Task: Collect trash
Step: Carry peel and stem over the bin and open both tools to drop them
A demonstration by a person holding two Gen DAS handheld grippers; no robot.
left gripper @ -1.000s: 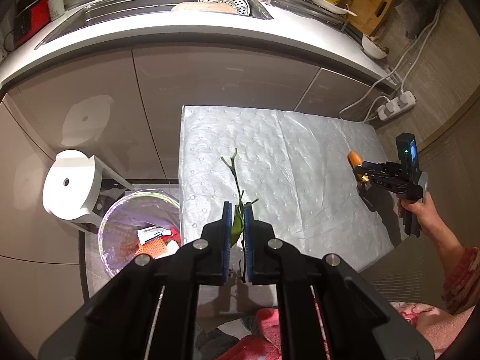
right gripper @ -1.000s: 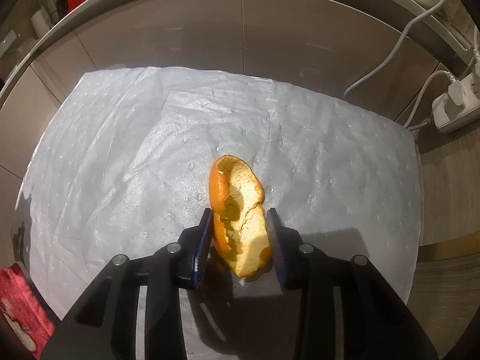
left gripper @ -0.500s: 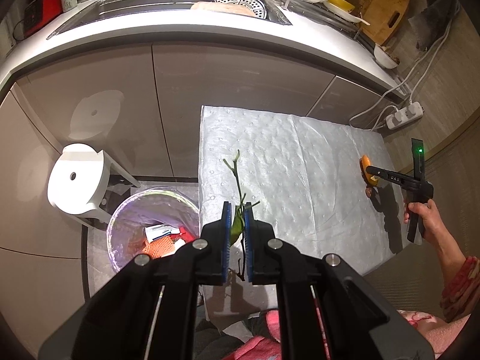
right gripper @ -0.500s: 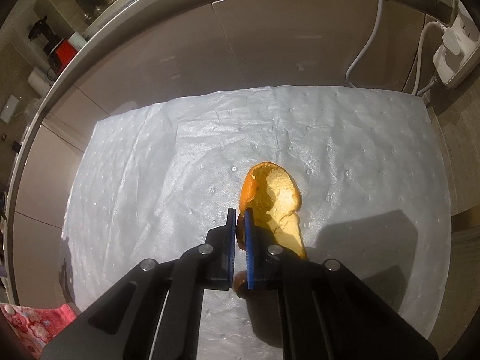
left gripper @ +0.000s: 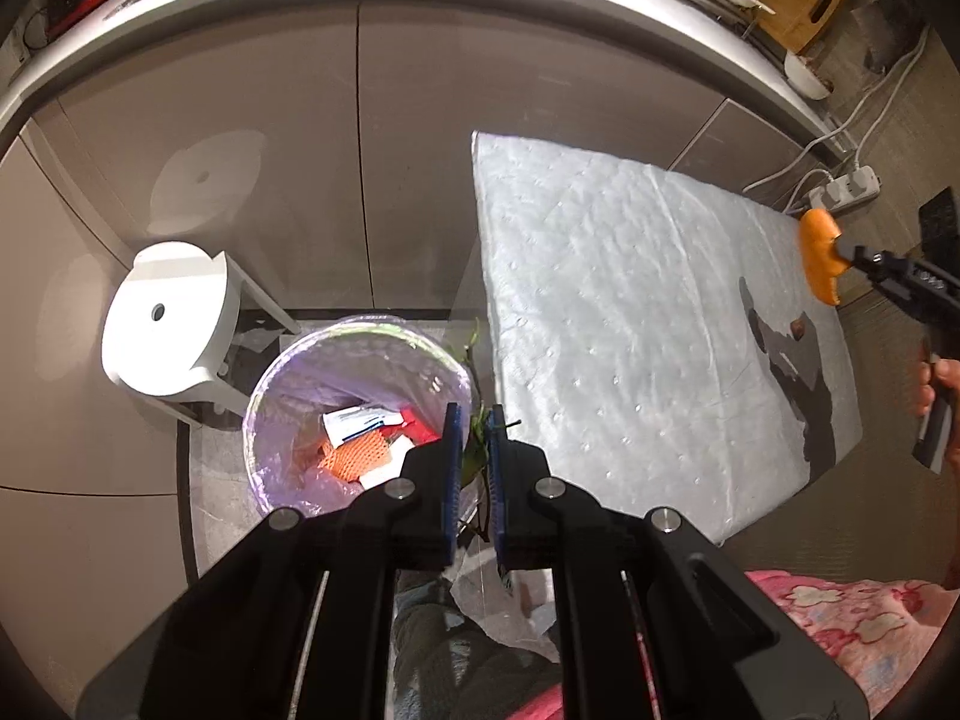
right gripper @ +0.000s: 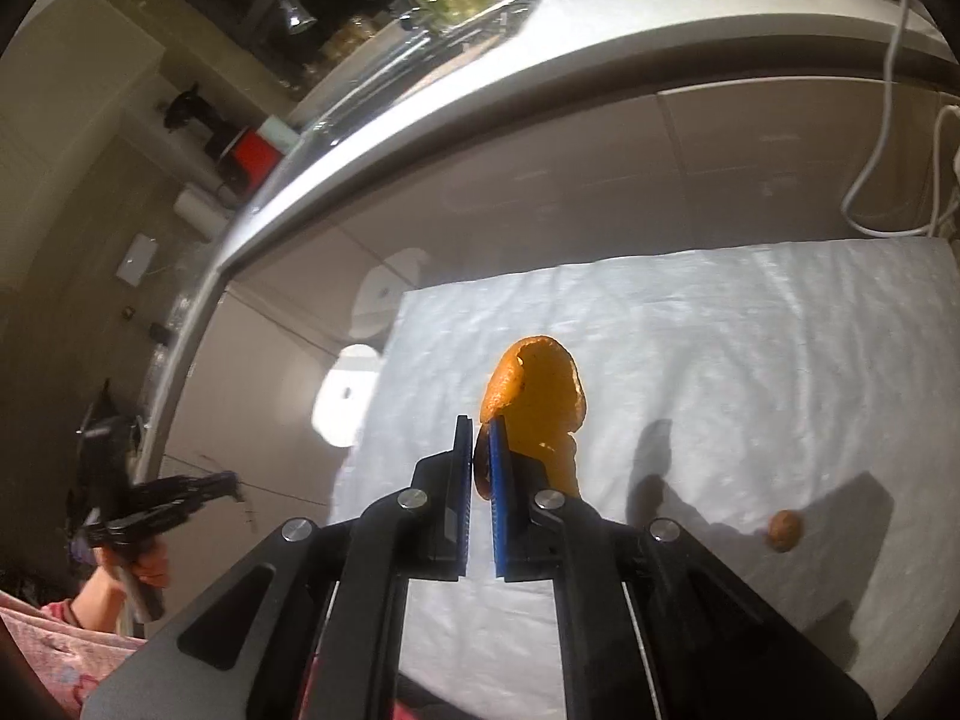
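Note:
My left gripper (left gripper: 471,420) is shut on a thin green plant stem (left gripper: 474,348) and holds it at the right rim of a round bin (left gripper: 288,384) lined with a clear bag, which holds several pieces of trash. My right gripper (right gripper: 480,426) is shut on an orange peel (right gripper: 540,396) and holds it above the white padded table cover (right gripper: 750,372). The peel also shows in the left wrist view (left gripper: 819,252), at the table's far right edge. A small brown scrap (right gripper: 785,530) lies on the cover at the right.
A white round stool (left gripper: 168,318) stands left of the bin. Grey kitchen cabinets (left gripper: 420,150) under a white counter run behind the table. A power strip with cords (left gripper: 846,192) lies on the floor at the back right. Pink floral cloth (left gripper: 840,612) is at the near edge.
My left gripper has carried the stem left off the table to the bin. My right gripper closed on the peel, lifted it and turned left.

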